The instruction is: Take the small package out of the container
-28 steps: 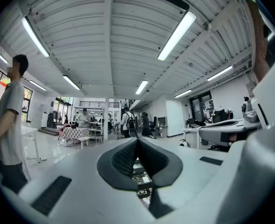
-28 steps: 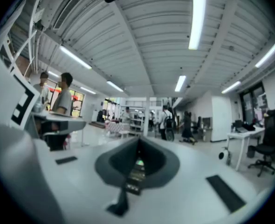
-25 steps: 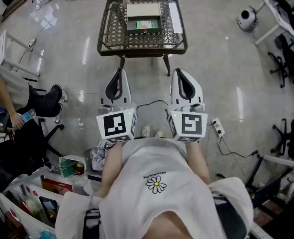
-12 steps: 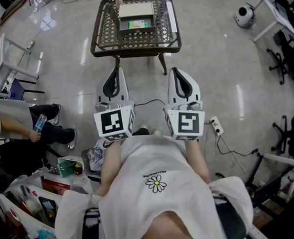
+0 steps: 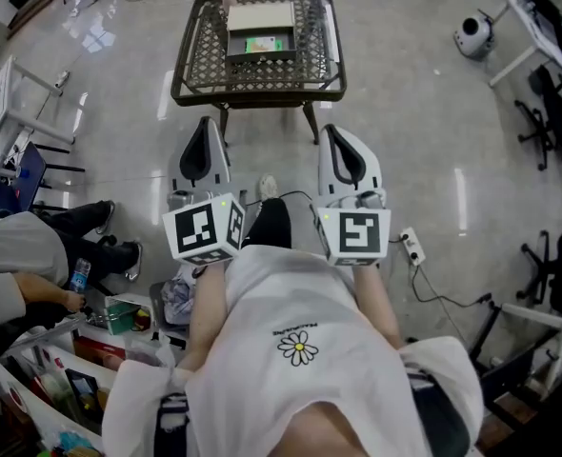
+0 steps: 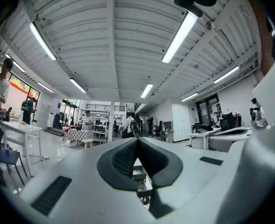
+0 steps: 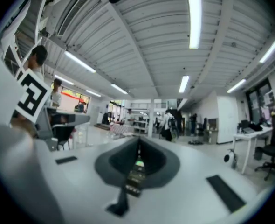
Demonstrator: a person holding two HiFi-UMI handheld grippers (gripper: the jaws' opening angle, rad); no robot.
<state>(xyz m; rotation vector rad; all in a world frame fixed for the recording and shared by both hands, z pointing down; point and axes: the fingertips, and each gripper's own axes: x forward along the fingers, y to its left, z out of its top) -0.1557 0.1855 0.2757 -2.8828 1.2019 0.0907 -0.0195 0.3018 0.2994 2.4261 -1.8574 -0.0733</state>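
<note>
A small green package (image 5: 259, 45) lies in a dark container (image 5: 262, 58) on a brown lattice-top table (image 5: 205, 65), with a flat white box (image 5: 259, 16) just behind it. Both grippers hang in the air short of the table's near edge, over the floor. My left gripper (image 5: 205, 125) is shut with nothing in it, and my right gripper (image 5: 331, 132) is shut and empty too. In the left gripper view the jaws (image 6: 137, 141) meet at the tips, and the container (image 6: 138, 173) shows far off below them. The right gripper view shows its closed jaws (image 7: 139, 143) and a speck of the green package (image 7: 139, 163).
A seated person (image 5: 19, 255) is at the left beside a white desk (image 5: 5, 93). Bags and clutter (image 5: 119, 317) lie at the lower left. A power strip (image 5: 413, 248) with a cable lies on the floor at the right, with office chairs (image 5: 552, 112) beyond it.
The table has drawn slightly nearer and shifted left in view. My left gripper has swung a little left and tilted. The person at the left has moved down the frame.
</note>
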